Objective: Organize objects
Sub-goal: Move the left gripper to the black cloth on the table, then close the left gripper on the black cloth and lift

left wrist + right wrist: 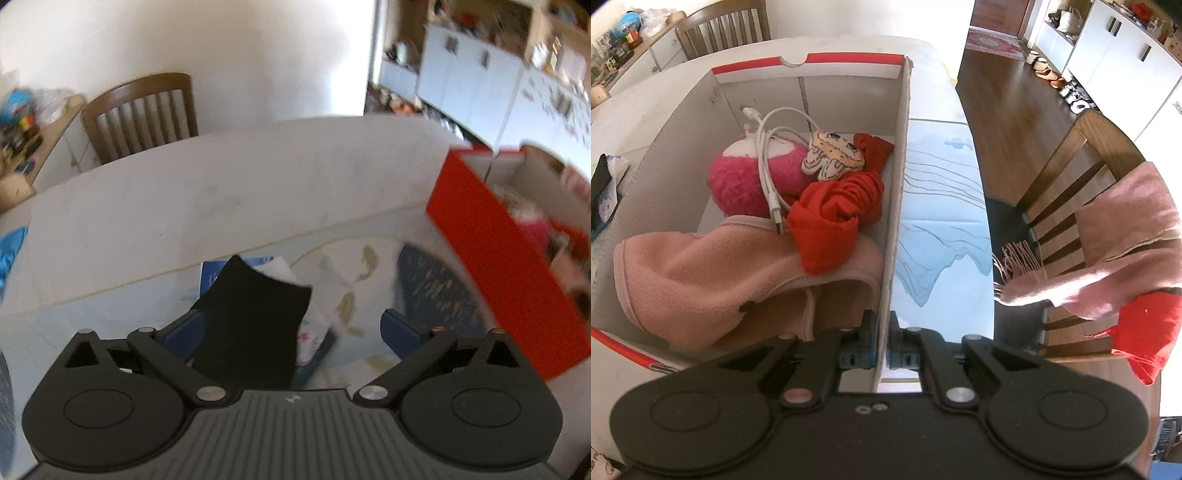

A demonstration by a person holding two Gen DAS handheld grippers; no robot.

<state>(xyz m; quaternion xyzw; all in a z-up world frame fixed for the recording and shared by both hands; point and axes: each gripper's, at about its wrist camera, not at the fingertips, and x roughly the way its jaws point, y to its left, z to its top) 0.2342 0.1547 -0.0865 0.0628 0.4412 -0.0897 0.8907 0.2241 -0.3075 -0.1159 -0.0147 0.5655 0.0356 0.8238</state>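
Now the right gripper pinches the box wall, left gripper spread wide.
Box fills the frame's left and centre in the right view, holding a pink fleece, red cloth, pink plush and white cable. In the left view, a black item lies between the open fingers; contact unclear.
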